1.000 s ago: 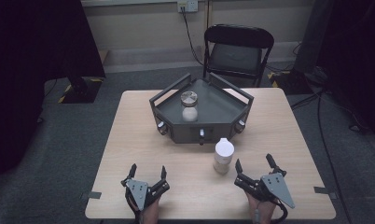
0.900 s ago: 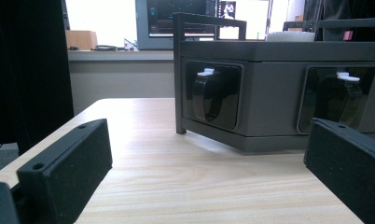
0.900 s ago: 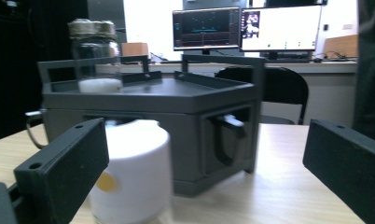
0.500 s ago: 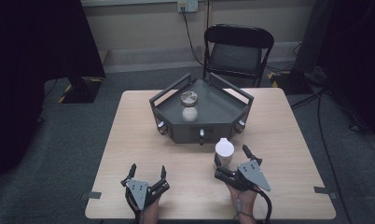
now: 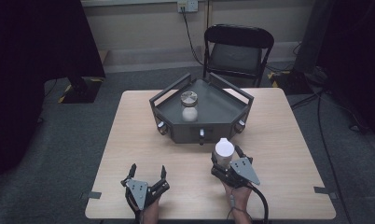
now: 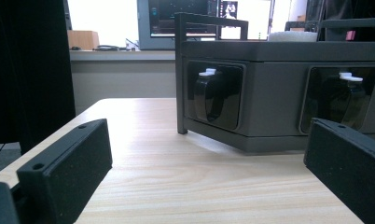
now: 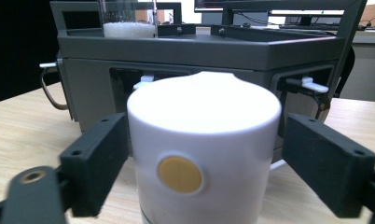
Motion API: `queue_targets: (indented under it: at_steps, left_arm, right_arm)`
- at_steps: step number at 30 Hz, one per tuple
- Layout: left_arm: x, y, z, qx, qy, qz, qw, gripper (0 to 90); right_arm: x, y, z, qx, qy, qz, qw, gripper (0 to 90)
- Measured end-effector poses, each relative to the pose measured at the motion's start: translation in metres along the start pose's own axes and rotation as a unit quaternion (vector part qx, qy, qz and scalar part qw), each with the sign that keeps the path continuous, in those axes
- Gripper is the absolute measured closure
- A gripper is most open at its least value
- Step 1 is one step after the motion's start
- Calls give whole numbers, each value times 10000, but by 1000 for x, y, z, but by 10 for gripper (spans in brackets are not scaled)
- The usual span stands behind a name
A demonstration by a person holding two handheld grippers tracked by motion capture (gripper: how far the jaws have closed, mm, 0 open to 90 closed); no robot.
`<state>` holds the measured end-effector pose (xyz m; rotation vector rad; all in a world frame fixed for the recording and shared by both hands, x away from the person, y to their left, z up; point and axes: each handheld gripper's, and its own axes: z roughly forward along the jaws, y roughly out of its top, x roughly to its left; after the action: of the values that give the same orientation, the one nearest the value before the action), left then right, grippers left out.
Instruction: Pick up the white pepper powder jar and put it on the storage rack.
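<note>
One yellow dot on the white bottle (image 7: 204, 158) faces the right gripper (image 7: 204, 163), its closing fingers barely touching.

From above, one view looks down past the table's near edge onto the grey tray (image 5: 202, 122); both gripper views face its front wall (image 6: 279, 98) (image 7: 195, 70) low and close.

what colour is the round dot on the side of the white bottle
Yellow-orange. The dot sits on the white bottle, best seen in the right gripper view.
</note>
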<state>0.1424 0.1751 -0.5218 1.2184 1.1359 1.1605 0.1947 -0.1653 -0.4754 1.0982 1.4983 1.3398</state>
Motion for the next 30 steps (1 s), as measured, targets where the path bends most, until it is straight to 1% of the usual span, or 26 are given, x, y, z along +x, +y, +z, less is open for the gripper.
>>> queue_targets:
  at_steps: [4, 8, 12, 22, 25, 30]
  left_arm:
    - [0, 0, 0, -1, -1, 0, 10000, 2]
    - [0, 0, 0, -1, -1, 0, 10000, 1]
    - [0, 0, 0, 0, 0, 1, 10000, 2]
    - [0, 0, 0, 0, 0, 1, 10000, 2]
    - [-2, 0, 0, 1, 54, 0, 10000, 2]
    - [-2, 0, 0, 0, 55, 2, 10000, 2]
  right_arm:
    - [-1, -2, 1, -16, 52, 30, 10000, 211]
    - [-1, -3, 1, -42, 19, 26, 10000, 249]
    - [-4, -1, 1, 2, 119, 23, 9999, 297]
    - [-3, 1, 1, 37, 114, -18, 9999, 302]
    - [-4, 3, 2, 76, 138, -47, 9999, 303]
    - [-6, 6, 2, 70, 155, -66, 9998, 303]
